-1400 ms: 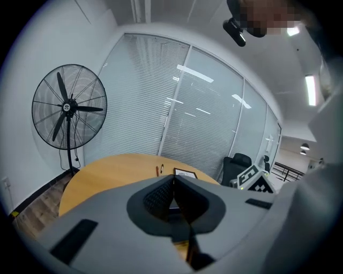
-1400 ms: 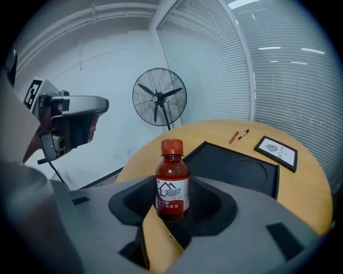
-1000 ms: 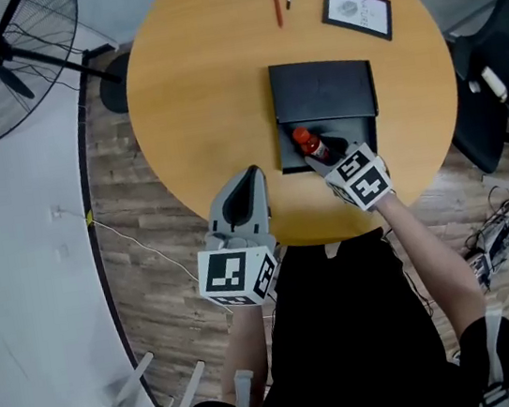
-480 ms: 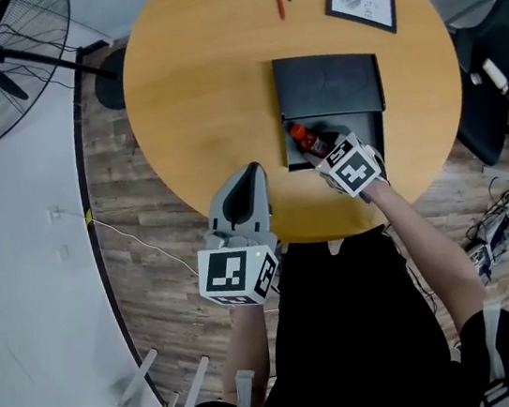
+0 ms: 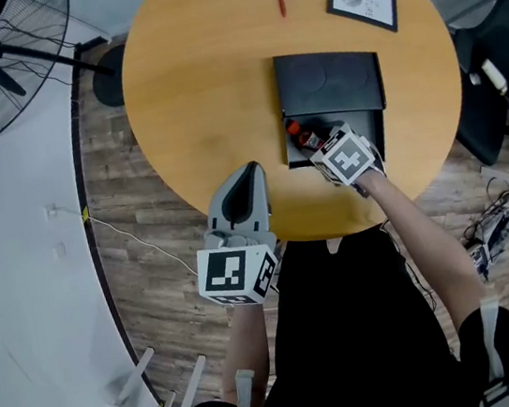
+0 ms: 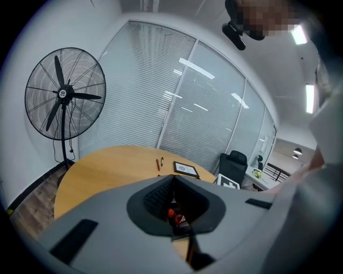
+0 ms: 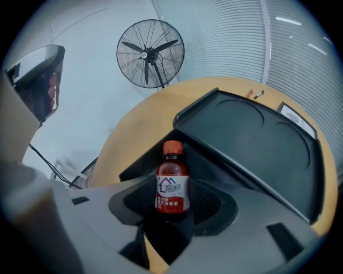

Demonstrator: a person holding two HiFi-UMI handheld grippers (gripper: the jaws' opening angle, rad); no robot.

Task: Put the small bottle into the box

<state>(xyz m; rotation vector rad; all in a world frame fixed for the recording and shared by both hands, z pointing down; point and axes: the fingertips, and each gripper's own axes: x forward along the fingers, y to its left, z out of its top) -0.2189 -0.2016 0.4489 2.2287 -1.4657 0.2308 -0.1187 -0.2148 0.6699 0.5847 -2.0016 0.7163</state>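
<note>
2 jaws of right claw (image 7: 172, 210) clamp small bottle (image 7: 172, 184).

My left claw (image 5: 250, 172) is a smooth pale-grey shell that narrows to a point. Its inner hollow is lined with dark ribbed pads (image 6: 155, 197). My right claw (image 5: 320, 143) is the same grey. Each carries a white cube (image 5: 237, 274) printed with black square markers. I wear a black top (image 5: 349, 326), with pale straps (image 5: 487, 322) at the shoulders.

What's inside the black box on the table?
Only the small bottle, clamped in the right gripper, shows over the open black box; the gripper hides the rest of its interior.
</note>
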